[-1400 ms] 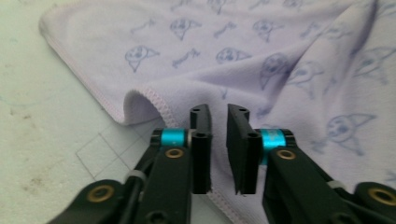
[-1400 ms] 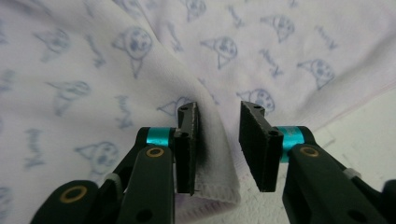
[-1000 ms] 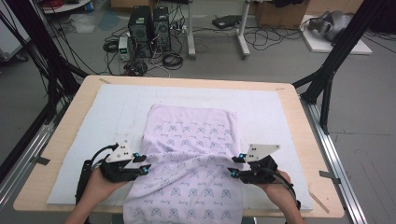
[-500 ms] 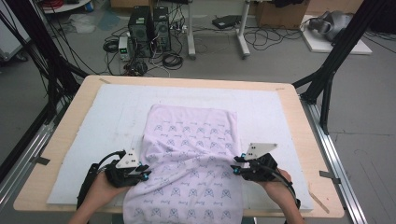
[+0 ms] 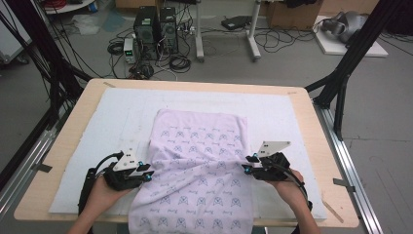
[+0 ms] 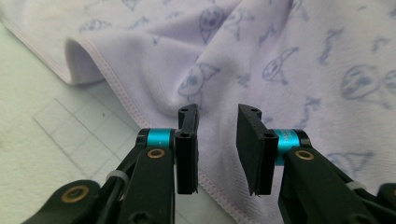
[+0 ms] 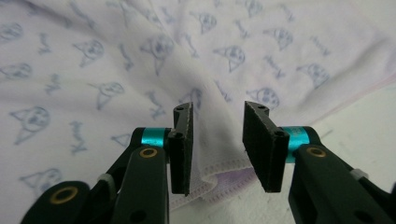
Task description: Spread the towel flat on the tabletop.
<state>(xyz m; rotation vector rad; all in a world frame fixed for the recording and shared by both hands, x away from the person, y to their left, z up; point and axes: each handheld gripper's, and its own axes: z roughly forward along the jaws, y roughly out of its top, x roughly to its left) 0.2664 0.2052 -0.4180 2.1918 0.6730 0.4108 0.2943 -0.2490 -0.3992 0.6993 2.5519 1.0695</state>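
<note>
Since the earlier frame my left gripper (image 5: pixel 146 176) has slid slightly toward the cloth (image 5: pixel 197 168), both sets of jaws just reopening part-way, gripper views show a gap with hem between unpressed pads, high view alone shows cloth across the white mat (image 5: pixel 97 126), right gripper (image 5: pixel 249 164) at its far edge.

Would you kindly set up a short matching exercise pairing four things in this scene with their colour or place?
Things:
1. patterned cloth
2. mat
3. left gripper
4. computer towers

Descriptions:
A. on the floor beyond the table
B. pale lilac with blue prints
C. white, spread over the tabletop
D. at the cloth's left edge, jaws apart

Pairs: 1-B, 2-C, 3-D, 4-A
</note>
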